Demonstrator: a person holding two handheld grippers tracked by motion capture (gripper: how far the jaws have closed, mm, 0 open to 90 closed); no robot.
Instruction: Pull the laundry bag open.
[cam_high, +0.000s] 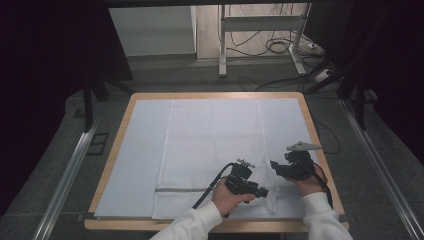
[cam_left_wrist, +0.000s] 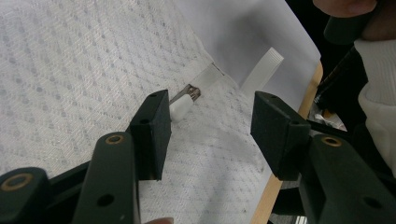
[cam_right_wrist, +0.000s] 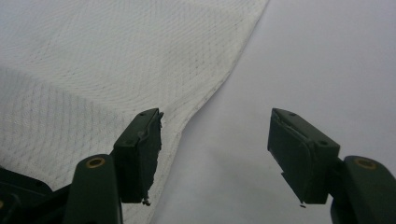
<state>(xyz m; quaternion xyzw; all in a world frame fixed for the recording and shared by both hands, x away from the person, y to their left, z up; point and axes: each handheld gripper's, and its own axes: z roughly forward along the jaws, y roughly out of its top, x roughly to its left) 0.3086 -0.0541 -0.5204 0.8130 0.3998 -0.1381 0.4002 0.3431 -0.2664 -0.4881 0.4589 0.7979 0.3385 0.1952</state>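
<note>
Your left hand-held gripper (cam_high: 263, 192) has its jaws spread wide, holding nothing, over the near right corner of the white towel (cam_high: 212, 150). Your right hand-held gripper (cam_high: 274, 165) is likewise agape just beside the towel's right edge. The towel lies flat on the bench (cam_high: 119, 125), spread over a pale sheet (cam_high: 135, 165).

The surface (cam_high: 114, 165) is a wooden board with rounded corners, its pale edge showing all round, and a light blue-grey sheet (cam_high: 137, 150) covers nearly all of its top. Directly on that sheet lies a white woven towel (cam_high: 210, 145), spread flat down the middle, with a grey stripe (cam_high: 180, 190) across it near the near edge.
</note>
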